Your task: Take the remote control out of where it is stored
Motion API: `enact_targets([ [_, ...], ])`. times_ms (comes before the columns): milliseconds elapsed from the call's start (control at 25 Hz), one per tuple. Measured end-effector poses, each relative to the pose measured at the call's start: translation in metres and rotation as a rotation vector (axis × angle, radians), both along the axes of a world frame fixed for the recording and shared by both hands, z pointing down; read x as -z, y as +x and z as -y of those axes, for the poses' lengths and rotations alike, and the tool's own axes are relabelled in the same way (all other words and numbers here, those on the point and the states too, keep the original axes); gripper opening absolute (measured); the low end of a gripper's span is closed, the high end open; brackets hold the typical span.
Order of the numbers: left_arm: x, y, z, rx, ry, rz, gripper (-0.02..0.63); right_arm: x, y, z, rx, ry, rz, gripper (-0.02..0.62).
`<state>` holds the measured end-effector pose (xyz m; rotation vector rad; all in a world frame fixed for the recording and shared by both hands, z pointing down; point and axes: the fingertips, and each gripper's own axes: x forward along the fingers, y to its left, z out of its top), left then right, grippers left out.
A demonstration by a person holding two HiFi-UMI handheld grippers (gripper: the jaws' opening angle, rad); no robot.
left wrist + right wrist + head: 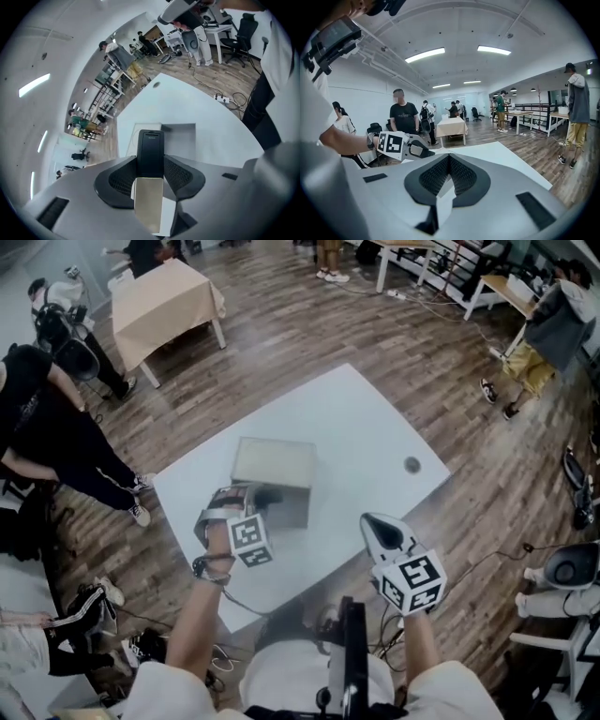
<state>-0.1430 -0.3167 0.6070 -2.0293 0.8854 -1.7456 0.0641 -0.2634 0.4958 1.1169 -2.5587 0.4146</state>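
My left gripper (255, 500) is shut on the remote control (150, 159), a slim bar with a black upper half and a pale metallic lower half, clamped upright between the pads. In the head view the remote (268, 495) is held at the front face of the grey storage box (276, 465) on the white table (375, 427). Beyond the remote, the left gripper view looks down at the box's grey opening (180, 136). My right gripper (373, 521) hovers over the table's near right part, shut with nothing in it. Its pads (436, 176) meet.
A round cable hole (412, 464) sits near the table's right corner. A table under beige cloth (164, 301) stands at the far left. People stand at the left (56, 437) and far right (548, 329). Wooden floor surrounds the table.
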Motion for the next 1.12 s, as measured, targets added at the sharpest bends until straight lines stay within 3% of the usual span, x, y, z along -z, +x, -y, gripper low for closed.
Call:
enact_targets([
  [760, 0.155, -0.021, -0.106, 0.134, 0.328, 0.01, 0.187, 0.093, 0.004, -0.039, 0.107, 0.168, 0.035, 0.0],
  [1120, 0.177, -0.029, -0.14, 0.169, 0.373, 0.021, 0.187, 0.109, 0.006, -0.056, 0.121, 0.193, -0.023, 0.0],
])
